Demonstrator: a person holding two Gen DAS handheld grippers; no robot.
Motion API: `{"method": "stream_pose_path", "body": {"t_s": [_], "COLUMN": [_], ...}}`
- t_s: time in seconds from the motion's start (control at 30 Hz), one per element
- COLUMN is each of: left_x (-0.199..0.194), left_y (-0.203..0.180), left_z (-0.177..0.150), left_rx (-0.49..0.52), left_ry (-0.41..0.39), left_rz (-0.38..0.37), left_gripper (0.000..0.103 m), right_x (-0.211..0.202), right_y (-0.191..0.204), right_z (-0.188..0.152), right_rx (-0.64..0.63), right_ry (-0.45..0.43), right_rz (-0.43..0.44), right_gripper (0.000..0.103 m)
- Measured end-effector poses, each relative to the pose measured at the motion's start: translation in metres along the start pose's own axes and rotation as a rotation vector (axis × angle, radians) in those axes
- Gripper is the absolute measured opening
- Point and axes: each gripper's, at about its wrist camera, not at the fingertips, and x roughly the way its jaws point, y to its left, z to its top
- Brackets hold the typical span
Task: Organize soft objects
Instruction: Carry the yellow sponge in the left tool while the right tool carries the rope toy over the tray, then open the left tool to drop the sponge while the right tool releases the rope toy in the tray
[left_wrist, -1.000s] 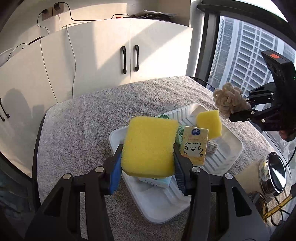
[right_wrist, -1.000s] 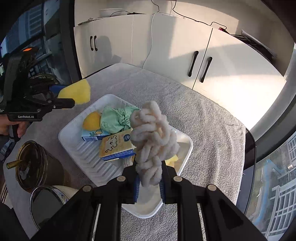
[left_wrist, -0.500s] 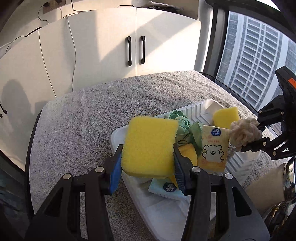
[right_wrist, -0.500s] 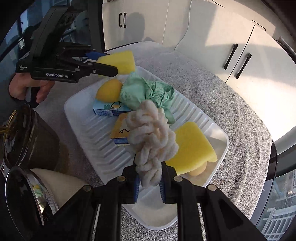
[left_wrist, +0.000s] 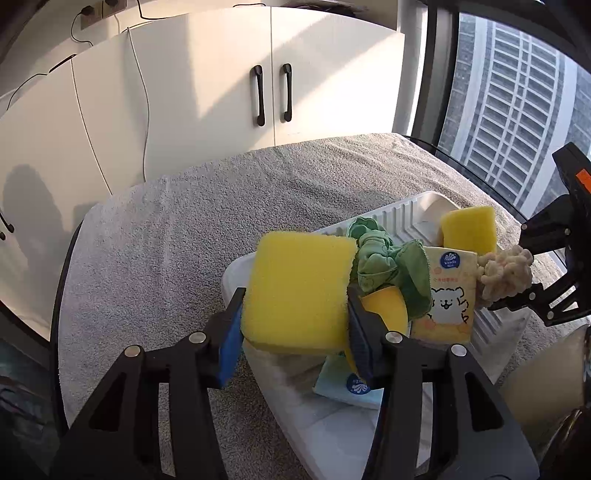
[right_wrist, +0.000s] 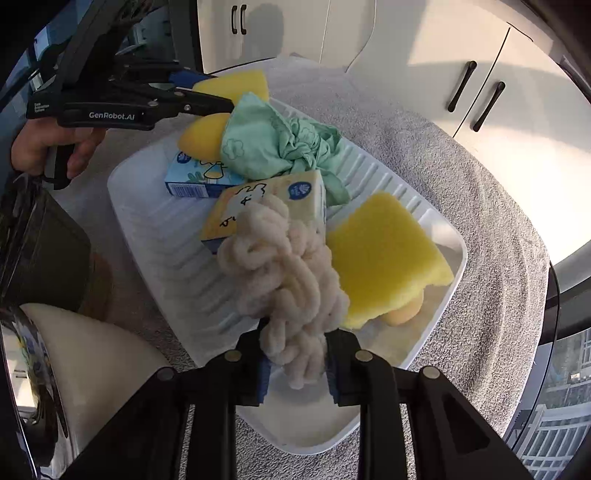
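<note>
The right gripper has its blue-padded jaws opening around a cream bundle of chunky chenille yarn, looped and fuzzy, whose tail sits between the pads while the bulk lies on the white ribbed plastic tray. At two o'clock from the yarn lies a flat, porous yellow sponge; at twelve o'clock a yellow tissue pack printed with a cartoon bear leans against a crumpled mint-green cloth. A blue tissue pack lies at eleven o'clock, touching the cloth.

The left gripper pinches a thick, rectangular yellow sponge block between its blue pads, the foam bulging slightly above them, over the tray's near corner at the tray's nine o'clock side in the left wrist view. A hand grips its black handle. A rounded yellow sponge sits just beside its right finger. Under the tray spreads a grey terry towel, nubbly and looped, with white cabinets and black bar handles beyond.
</note>
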Motion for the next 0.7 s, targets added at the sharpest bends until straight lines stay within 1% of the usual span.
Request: {"method": "stream_pose_path", "body": {"t_s": [0.1,0.17,0.23,0.3,0.33,0.4,0.5,0.6,0.7], "left_x": [0.004,0.006,0.007,0.008,0.009,0.009,0.01,0.009,0.007], "left_y": [0.001,0.002,0.003,0.004,0.004,0.004,0.006,0.007,0.008], "left_z": [-0.002,-0.003,-0.003,-0.003,-0.003,-0.003,-0.005,-0.007,-0.008], "left_rx": [0.002,-0.002,-0.003,-0.008,-0.011,-0.013,-0.019,-0.024,-0.025], "left_ry": [0.015,0.025,0.034,0.044,0.048,0.046,0.051,0.059,0.063], "left_rz": [-0.007,-0.028,-0.03,-0.046,-0.042,-0.034,-0.029,-0.022,-0.02], "left_gripper": [0.048,0.049,0.049,0.051,0.053,0.065,0.077,0.085,0.086], "right_x": [0.001,0.002,0.001,0.0,-0.002,-0.006,-0.009,-0.012,-0.014], "right_y": [-0.002,0.0,0.0,-0.003,-0.003,-0.003,-0.003,-0.003,-0.005], "right_z": [0.0,-0.001,-0.001,0.0,0.0,0.001,0.002,0.001,0.0], "right_rx": [-0.001,0.001,0.011,0.02,0.022,0.025,0.026,0.031,0.04], "right_ry": [0.002,0.003,0.0,-0.01,-0.017,-0.025,-0.031,-0.032,-0.036], "right_rz": [0.0,-0.008,-0.012,-0.009,-0.006,-0.007,-0.01,-0.016,-0.022], "right_gripper": [0.028,0.03,0.037,0.047,0.049,0.055,0.058,0.061,0.064]}}
